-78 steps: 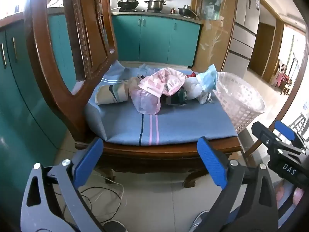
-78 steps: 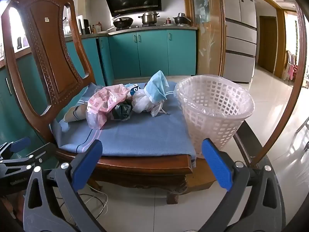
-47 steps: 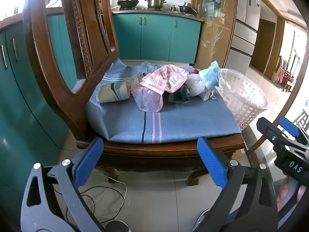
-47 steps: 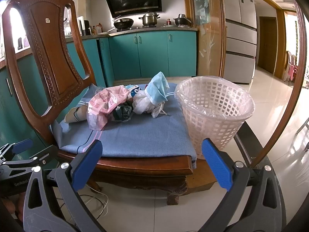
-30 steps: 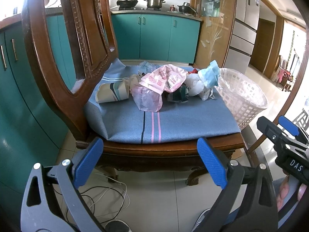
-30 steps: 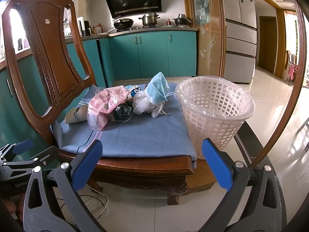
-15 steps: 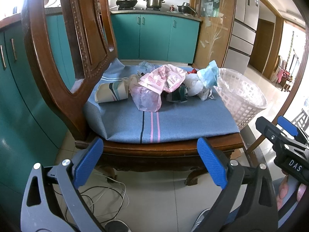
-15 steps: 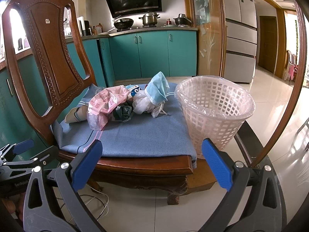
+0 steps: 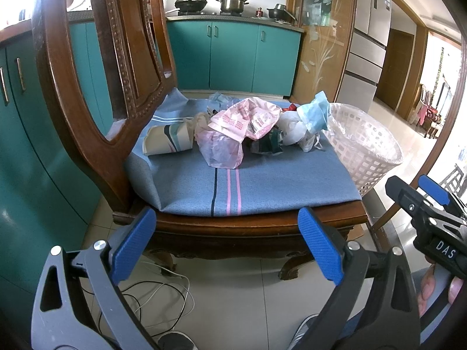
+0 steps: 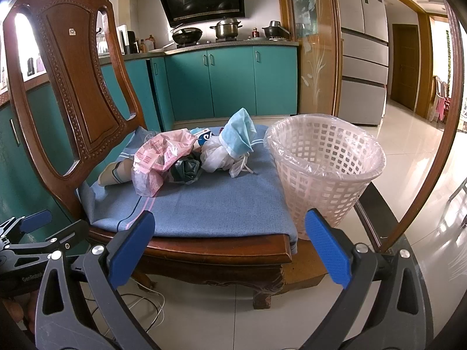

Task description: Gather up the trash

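Observation:
A heap of trash lies on the blue cushion (image 9: 251, 183) of a wooden chair: a pink plastic bag (image 9: 242, 122) (image 10: 159, 157), a paper cup on its side (image 9: 167, 140), a dark crumpled wrapper (image 10: 186, 169), white plastic (image 10: 216, 154) and a blue face mask (image 9: 315, 113) (image 10: 239, 137). A white lattice basket (image 9: 362, 148) (image 10: 324, 169) with a clear liner stands at the cushion's right edge. My left gripper (image 9: 226, 245) is open and empty in front of the chair. My right gripper (image 10: 230, 250) is open and empty, also short of the seat.
The chair's carved wooden back (image 10: 76, 87) rises on the left. Teal kitchen cabinets (image 10: 230, 81) stand behind, a fridge (image 10: 364, 49) at the right. Loose white cables (image 9: 157, 294) lie on the tiled floor under the chair's front edge.
Both grippers have stayed nearly still; the left view has shifted only slightly. The trash and the basket have not moved.

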